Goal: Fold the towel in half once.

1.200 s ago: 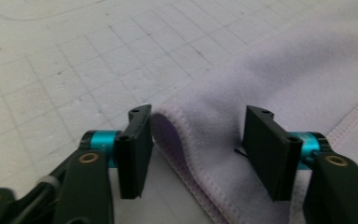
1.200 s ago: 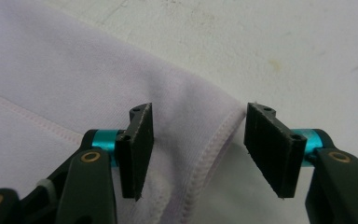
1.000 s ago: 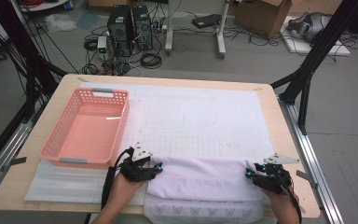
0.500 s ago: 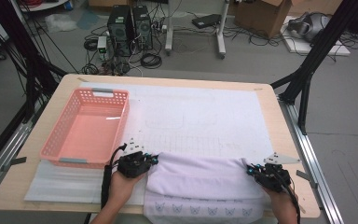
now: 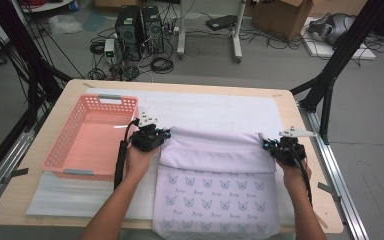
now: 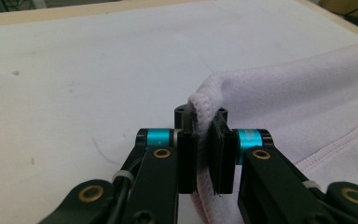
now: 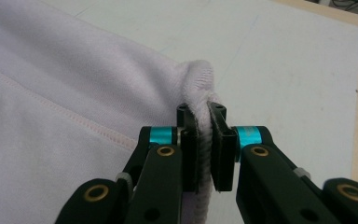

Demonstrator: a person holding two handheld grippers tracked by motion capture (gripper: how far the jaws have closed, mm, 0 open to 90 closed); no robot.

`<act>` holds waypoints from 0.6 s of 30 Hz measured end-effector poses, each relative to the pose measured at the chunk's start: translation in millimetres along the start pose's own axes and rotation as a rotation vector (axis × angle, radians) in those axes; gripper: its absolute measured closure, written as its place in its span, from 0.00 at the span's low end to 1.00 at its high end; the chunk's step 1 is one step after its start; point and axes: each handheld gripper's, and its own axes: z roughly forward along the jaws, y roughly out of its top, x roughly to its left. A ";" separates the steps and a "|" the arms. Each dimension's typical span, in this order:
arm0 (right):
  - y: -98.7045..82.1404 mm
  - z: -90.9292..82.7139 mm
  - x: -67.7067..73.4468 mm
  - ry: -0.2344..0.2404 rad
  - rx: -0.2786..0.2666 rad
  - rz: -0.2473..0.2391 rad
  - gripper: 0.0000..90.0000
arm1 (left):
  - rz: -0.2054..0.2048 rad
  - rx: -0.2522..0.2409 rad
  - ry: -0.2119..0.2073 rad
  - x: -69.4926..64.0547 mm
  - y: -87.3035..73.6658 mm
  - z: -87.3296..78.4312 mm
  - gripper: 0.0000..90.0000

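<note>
Workshop floor behind: computer towers [image 5: 139, 31], loose cables, a cardboard box [image 5: 284, 15], black frame legs. In front, a wooden counter [image 5: 70, 95] covered by a white mat [image 5: 215, 107].

Items I log on the counter:

- Pink plastic basket [image 5: 92, 137], on the left part of the counter, its right wall just beside my left hand.
- Pale lilac cloth [image 5: 215, 150] with a printed butterfly-like pattern, lying right of the basket on the mat. Its upper part is folded over, plain side up; the patterned part runs toward me and hangs over the near edge of the counter.
- Left gripper [image 5: 152, 136]: at the left corner of the folded edge. In the left gripper view [image 6: 206, 154] I see its jaws nearly together, having just been closing, with the cloth's stitched hem [image 6: 205, 100] pinched between the pads.
- Right gripper [image 5: 280, 146]: at the right corner of the same fold. In the right gripper view [image 7: 206, 151] the jaws likewise stand narrow, just closed, clamped on the hemmed corner [image 7: 198, 74].

The fold stretches between my two grippers.
</note>
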 end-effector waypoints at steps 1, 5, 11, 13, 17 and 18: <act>4.4 4.6 -2.3 -0.001 0.005 0.003 0.94 | -0.011 0.002 0.005 2.8 2.0 4.0 0.92; 16.0 22.2 -8.8 -0.026 0.024 0.000 0.94 | -0.026 -0.013 0.017 9.9 9.8 16.1 0.92; 17.4 41.0 -19.2 -0.020 0.025 0.038 0.94 | -0.024 0.004 0.030 16.7 2.4 29.5 0.92; 15.0 46.6 -19.7 -0.026 0.044 0.050 0.94 | -0.028 0.011 0.022 16.3 0.6 32.6 0.92; 13.9 49.6 -17.2 -0.052 0.055 0.051 0.75 | -0.029 -0.004 0.000 13.6 1.5 29.0 0.74; 14.1 49.0 -17.2 -0.062 0.053 0.054 0.70 | -0.027 -0.007 -0.007 12.6 2.1 26.8 0.70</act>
